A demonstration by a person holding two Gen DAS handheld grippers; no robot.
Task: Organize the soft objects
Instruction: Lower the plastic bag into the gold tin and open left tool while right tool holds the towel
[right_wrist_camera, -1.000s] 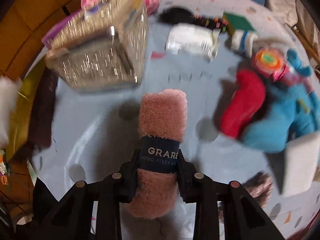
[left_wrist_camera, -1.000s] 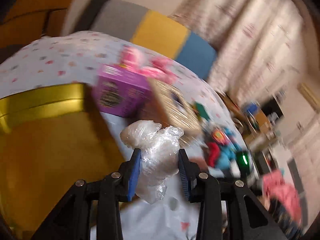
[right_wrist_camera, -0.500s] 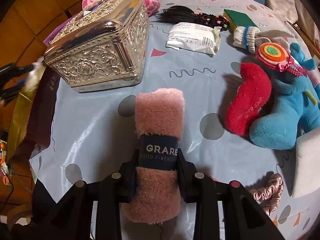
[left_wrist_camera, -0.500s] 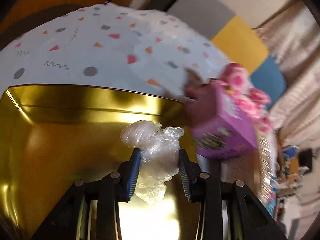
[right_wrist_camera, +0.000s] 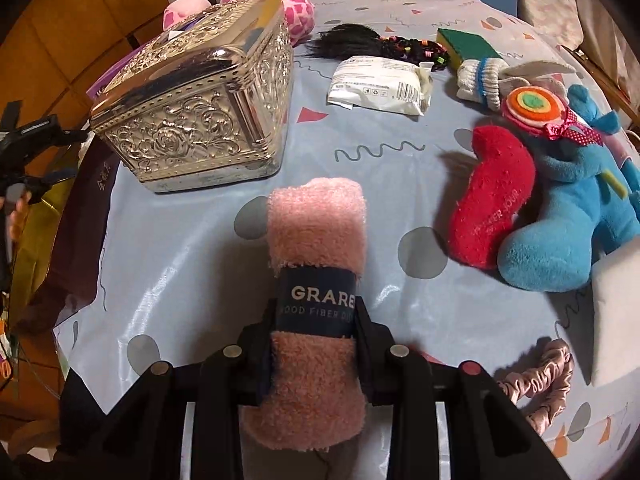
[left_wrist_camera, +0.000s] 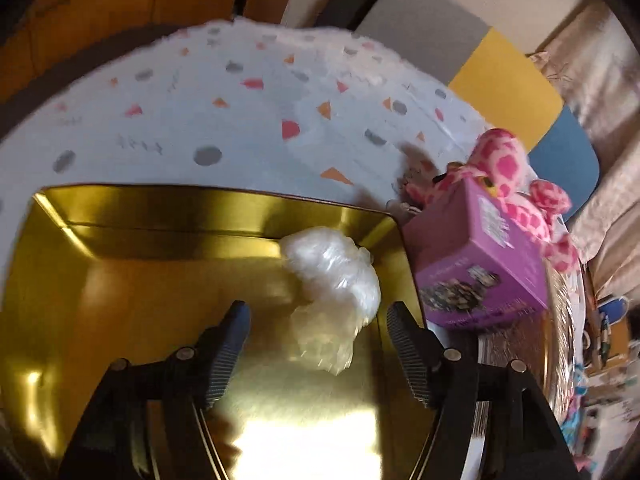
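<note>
the crumpled clear plastic bag [left_wrist_camera: 334, 280] lies in the gold tin [left_wrist_camera: 140, 280], free between the left gripper [left_wrist_camera: 318, 316]'s opening jaws. the right gripper [right_wrist_camera: 316, 320] is clamped on a rolled pink cloth [right_wrist_camera: 316, 232] above the patterned tablecloth [right_wrist_camera: 180, 248], near the silver box [right_wrist_camera: 200, 116].

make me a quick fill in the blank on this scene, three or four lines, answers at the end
1. The crumpled clear plastic bag lies inside the ____ coloured tin.
2. The right hand-held gripper is shut on a rolled ____ towel.
3. The pink spotted plush lies against the ____ box.
4. The red plush lies beside a ____ plush toy.

Missing words: gold; pink; purple; blue
</note>
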